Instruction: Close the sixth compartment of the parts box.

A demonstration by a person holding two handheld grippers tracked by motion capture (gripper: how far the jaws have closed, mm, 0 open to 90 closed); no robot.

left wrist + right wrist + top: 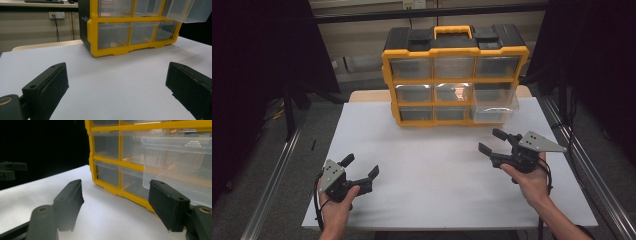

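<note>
Looking down on a white desk (427,170), from left to right. Near the front left corner: left claw (361,167), held in a person's left hand (337,202), jaws spread wide apart with nothing between them, a grey three-cornered plate on top, a black cable trailing down by the wrist. Hovering low over the bare desk surface; from the left gripper view, two black jaws well apart at either side, white desk (112,82) between them.

At the far middle of the desk: yellow and black drawer organiser (454,75), standing upright, with a yellow carry handle on top and three rows of three clear drawers. Bottom right: one clear drawer (494,107) pulled partway out toward the front, hanging past the frame. Other drawers pushed in. Contents too faint to tell.

On the right, in front of the organiser and just short of the pulled-out drawer: right claw (493,141), held in the right hand (529,180), jaws likewise wide apart and gripping nothing, pointing toward the organiser. From the right gripper view, organiser (120,157) close ahead, clear drawer (180,157) jutting out above the right jaw, not touching it.

Beyond the desk: dark curtains either side, metal rails along the floor.
</note>
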